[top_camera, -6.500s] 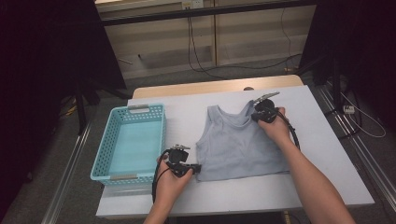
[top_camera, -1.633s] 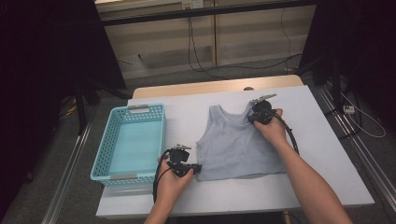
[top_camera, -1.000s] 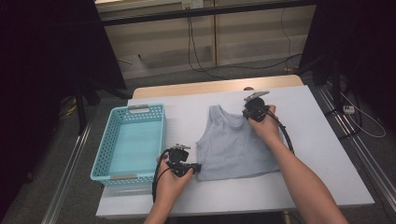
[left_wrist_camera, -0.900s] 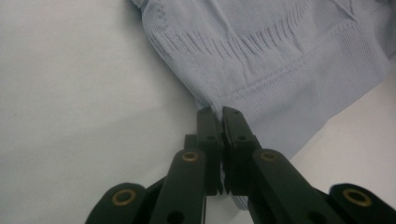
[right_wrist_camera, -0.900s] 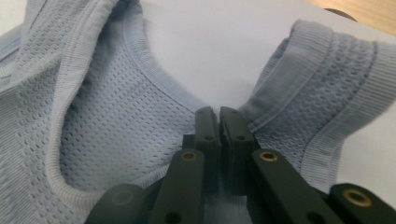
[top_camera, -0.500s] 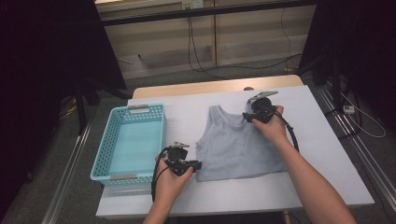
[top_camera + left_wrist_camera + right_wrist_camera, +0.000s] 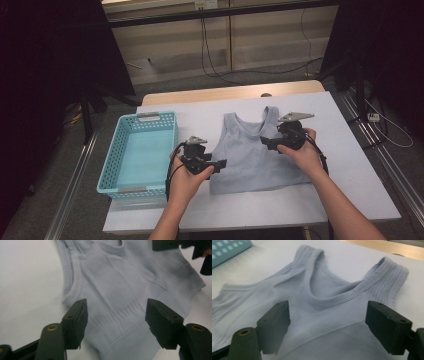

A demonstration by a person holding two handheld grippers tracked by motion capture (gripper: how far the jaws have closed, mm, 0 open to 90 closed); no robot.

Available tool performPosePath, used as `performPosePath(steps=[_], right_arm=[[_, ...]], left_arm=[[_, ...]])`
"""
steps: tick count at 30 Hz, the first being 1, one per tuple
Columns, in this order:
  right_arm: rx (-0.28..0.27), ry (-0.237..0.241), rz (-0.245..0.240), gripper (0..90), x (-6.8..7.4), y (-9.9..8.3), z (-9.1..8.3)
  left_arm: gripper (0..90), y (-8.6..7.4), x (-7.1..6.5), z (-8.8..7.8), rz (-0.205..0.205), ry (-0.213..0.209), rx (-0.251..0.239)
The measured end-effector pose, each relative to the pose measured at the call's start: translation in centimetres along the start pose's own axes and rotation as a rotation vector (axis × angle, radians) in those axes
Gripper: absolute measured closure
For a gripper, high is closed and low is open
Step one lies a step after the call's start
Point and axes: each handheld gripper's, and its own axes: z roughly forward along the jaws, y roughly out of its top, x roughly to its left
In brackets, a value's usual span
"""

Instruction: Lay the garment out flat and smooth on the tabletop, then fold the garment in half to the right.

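Note:
A light blue-grey tank top lies flat on the white table, straps pointing to the far side. My left gripper hovers at its near left hem corner. Its jaws have just been opening and stand open above the ribbed hem, with nothing pinched between them. My right gripper hangs over the top's right chest, below the right strap. Its jaws have also just been opening, and they stand open above the neckline, apart from the fabric. The right gripper's tip shows at the far end of the left gripper view.
A teal perforated basket stands empty at the table's left, close to my left hand. A wooden strip runs along the table's far edge. Bare white table surface lies to the right of the top and in front of it.
Both grippers have opened and let go of the top. The right gripper has pulled back toward the near side and a little right. The left one has lifted slightly.

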Motion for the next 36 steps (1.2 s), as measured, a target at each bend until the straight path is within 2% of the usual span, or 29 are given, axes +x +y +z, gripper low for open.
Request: performPosePath(steps=[2,5,10,12,17,19,20,22,25,36], right_arm=[[-0.002,0.017,0.002,18.0,0.5,-0.4,-0.5],[-0.037,0.037,0.009,17.9,1.3,-1.1,-1.4],[-0.080,0.080,0.000,17.5,2.6,-1.9,-2.2],[-0.067,0.102,-0.013,16.3,3.1,-2.1,-2.1],[-0.058,0.128,-0.019,15.3,3.6,-2.6,-2.0],[-0.052,0.128,-0.025,14.6,3.8,-2.8,-2.0],[-0.053,0.129,-0.025,14.4,3.9,-2.8,-2.0],[-0.053,0.134,-0.027,14.2,4.1,-2.8,-2.0],[-0.054,0.153,-0.030,12.7,4.6,-2.9,-2.0],[-0.036,0.202,-0.101,10.8,7.0,-3.1,-1.4]], left_arm=[[30.9,0.1,0.2,0.3,0.016,-0.003,0.002],[24.1,0.1,0.3,0.6,0.040,0.014,0.010],[18.4,0.2,0.5,0.4,0.046,0.041,-0.015],[17.6,0.2,0.7,0.4,0.043,0.026,-0.011],[16.0,0.0,1.0,0.6,0.056,0.033,0.006],[15.9,0.0,1.1,0.5,0.064,0.032,0.003],[15.9,0.0,1.1,0.5,0.055,0.033,-0.008],[15.7,0.2,1.3,0.2,0.067,0.032,0.000],[15.5,0.2,1.4,0.0,0.052,0.036,-0.018],[14.9,0.0,1.8,-0.3,0.041,0.053,-0.023]])
